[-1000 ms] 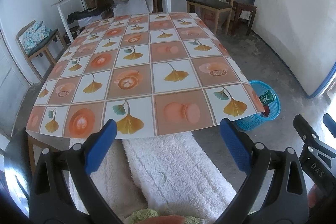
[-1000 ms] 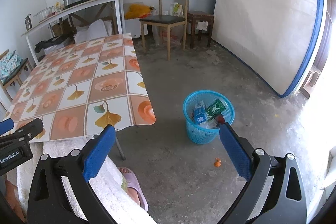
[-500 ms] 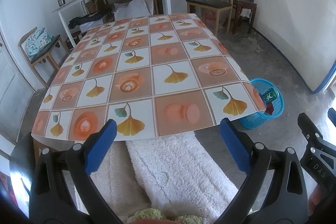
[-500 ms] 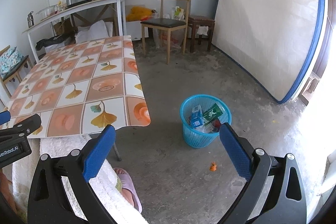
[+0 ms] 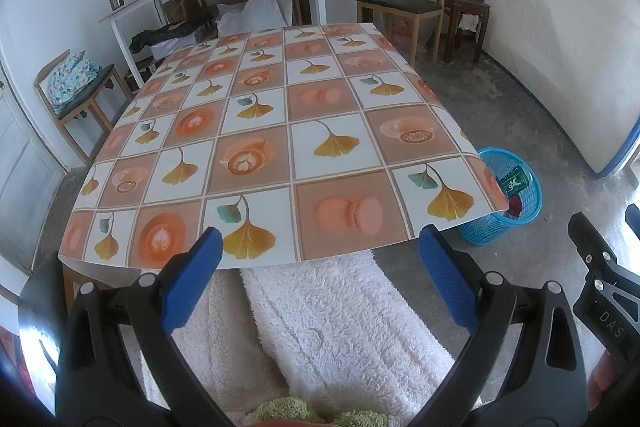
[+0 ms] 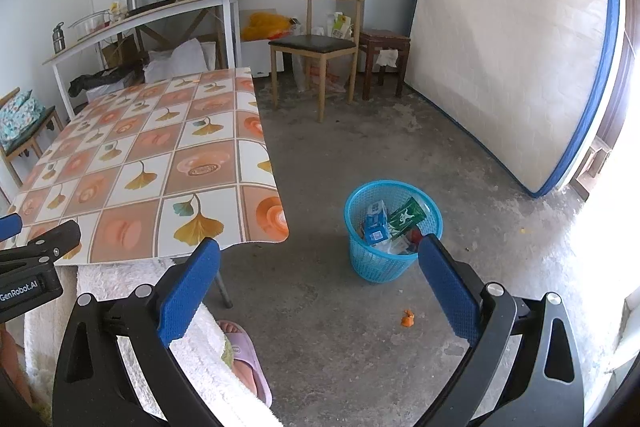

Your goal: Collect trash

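The left gripper (image 5: 320,283) hung with its blue pads spread wide and nothing between them, above the near edge of the table (image 5: 280,131) with its ginkgo-leaf oilcloth. At three o'clock of the table stood the blue wastebasket (image 6: 394,231) on the concrete floor, holding a blue carton (image 6: 375,223) and a green packet (image 6: 408,217). The right gripper (image 6: 320,287) was likewise gaping and empty, the wastebasket just beyond its right pad. A small orange scrap (image 6: 407,319) lay on the floor at five o'clock of the basket, apart from it.
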The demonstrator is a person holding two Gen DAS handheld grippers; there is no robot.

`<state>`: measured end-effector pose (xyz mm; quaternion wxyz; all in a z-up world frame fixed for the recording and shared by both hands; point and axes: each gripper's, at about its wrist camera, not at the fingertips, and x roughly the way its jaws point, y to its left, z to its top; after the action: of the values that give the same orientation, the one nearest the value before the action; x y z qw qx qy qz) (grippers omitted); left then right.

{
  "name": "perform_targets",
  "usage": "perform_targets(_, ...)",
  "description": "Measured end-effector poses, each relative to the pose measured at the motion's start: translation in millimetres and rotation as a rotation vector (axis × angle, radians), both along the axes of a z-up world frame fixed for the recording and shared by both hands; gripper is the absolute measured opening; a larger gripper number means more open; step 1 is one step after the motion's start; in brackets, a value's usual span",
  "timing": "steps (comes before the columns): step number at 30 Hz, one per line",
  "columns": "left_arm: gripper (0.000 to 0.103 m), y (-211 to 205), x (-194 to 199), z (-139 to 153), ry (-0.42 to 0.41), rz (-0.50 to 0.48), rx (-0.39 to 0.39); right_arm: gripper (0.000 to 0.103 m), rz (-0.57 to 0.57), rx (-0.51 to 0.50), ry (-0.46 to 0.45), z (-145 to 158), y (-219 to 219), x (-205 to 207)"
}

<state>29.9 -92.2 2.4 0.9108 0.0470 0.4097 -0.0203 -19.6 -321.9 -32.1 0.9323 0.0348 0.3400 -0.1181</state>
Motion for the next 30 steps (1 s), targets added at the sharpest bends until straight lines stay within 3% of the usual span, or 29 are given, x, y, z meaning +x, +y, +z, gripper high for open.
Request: perform_targets(30, 0.094, 1.2, 0.7, 0.9, 0.003, 0.000, -0.001, 0.096, 0.002, -0.005, -0.003, 0.7, 2.8, 1.5)
